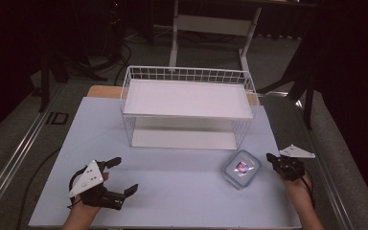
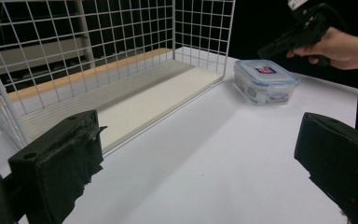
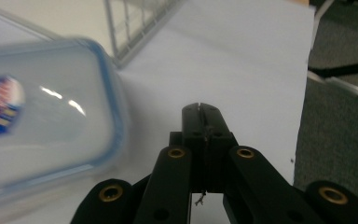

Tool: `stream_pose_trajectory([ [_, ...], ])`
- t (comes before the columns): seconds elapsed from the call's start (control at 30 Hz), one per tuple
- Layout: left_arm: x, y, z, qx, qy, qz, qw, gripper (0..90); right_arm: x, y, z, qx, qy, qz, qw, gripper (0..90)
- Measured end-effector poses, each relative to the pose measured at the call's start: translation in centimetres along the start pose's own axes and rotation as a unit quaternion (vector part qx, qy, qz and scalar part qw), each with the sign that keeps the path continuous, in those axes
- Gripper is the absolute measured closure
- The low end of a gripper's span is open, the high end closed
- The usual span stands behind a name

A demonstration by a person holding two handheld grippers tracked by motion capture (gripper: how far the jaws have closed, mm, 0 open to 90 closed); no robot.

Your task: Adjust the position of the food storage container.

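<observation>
A clear plastic food box with a blue-rimmed lid [image 1: 241,168] [image 2: 265,80] [image 3: 42,116] lies on the white table [image 1: 172,187] to the right of centre. My right gripper [image 1: 271,158] [image 3: 204,108] hovers just right of the box, jaws pressed together with nothing between them. It also appears far off in the left gripper view, held by a hand [image 2: 328,46] behind the box. My left gripper [image 1: 123,176] [image 2: 200,154] rests near the table's front left with its jaws spread wide and empty.
A white wire basket rack [image 1: 187,108] [image 2: 98,60] with a white shelf board stands at the back middle of the table. A desk frame [image 1: 211,28] stands on the floor behind. The table's right edge lies close to the right hand.
</observation>
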State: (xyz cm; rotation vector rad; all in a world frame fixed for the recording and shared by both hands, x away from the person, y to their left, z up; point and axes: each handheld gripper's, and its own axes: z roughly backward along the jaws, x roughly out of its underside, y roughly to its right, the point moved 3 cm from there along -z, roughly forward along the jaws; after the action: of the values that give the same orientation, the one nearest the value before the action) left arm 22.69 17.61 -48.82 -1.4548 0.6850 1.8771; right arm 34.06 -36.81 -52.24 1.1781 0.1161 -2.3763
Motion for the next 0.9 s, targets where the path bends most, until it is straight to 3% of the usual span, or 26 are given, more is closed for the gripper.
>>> stream_pose_trajectory([
  [0.23,0.1,0.0,-0.1,0.0,-0.002,0.001,1.0,1.6,1.9,-0.2,-1.6,-0.029,-0.028,-0.015,0.9991,90.0],
  [0.37,0.1,0.1,-0.2,0.001,-0.003,0.0,1.0,1.6,2.2,-1.0,-2.0,-0.055,-0.035,-0.01,0.9978,90.0],
  [0.47,0.1,0.1,-0.2,0.001,-0.002,0.0,1.0,1.6,2.1,-1.8,-2.0,-0.076,-0.031,-0.002,0.9967,90.0],
  [0.9,0.1,0.1,-0.2,0.002,-0.003,-0.001,1.0,1.6,2.1,-4.3,-1.0,-0.123,-0.029,0.025,0.9917,90.0],
])
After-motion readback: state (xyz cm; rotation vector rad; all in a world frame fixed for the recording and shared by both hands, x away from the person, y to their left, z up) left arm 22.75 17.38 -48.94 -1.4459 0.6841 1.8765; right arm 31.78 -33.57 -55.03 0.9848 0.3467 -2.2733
